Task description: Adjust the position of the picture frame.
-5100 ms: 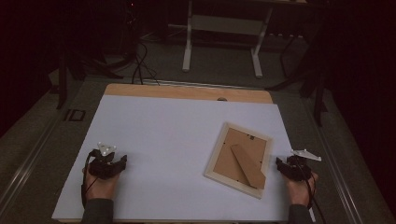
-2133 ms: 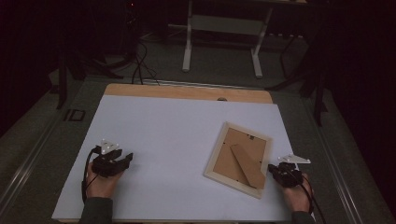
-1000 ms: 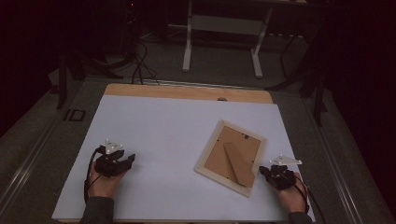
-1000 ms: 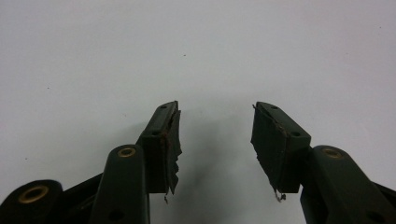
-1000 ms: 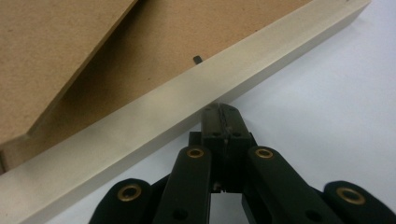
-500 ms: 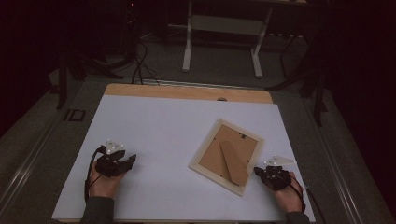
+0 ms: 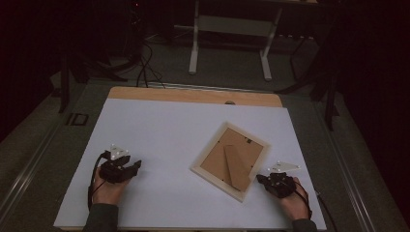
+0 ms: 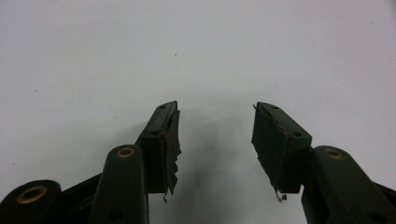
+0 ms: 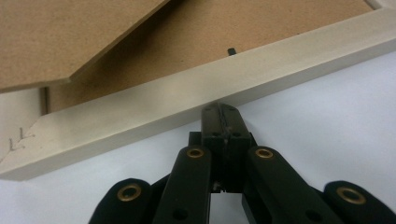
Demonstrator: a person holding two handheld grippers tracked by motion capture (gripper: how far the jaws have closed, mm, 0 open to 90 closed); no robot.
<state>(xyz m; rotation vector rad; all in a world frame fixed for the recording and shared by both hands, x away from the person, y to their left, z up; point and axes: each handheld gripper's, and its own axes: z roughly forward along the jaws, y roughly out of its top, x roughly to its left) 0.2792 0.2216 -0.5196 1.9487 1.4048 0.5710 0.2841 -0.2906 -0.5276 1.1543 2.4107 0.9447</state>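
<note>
Work in hand: nudging the picture frame (image 7: 230,161) across the white sheet (image 7: 159,130) with closed jaws — a judgement from the contact alone.
Frame's place: face-down on the right half of the sheet, brown backing and folded stand (image 7: 236,165) upward, set askew to the sheet's edges.
Long axis: runs from the near-left corner toward the far-right corner in the high view.
Right gripper (image 7: 267,180): jaws pressed together with nothing between them; in the right gripper view its tip (image 9: 219,112) meets the pale outer rail (image 9: 140,116) of the frame.
Direction from right gripper: the frame lies straight ahead of the tip, to the left in the high view — a forward push would bear on that rail.
Left gripper (image 7: 134,167): jaws apart over bare sheet, holding nothing; well apart from the frame.
Nearer hand: the right, by far.
Risk: a push off the rail's middle would likely spin the frame rather than slide it.
</note>
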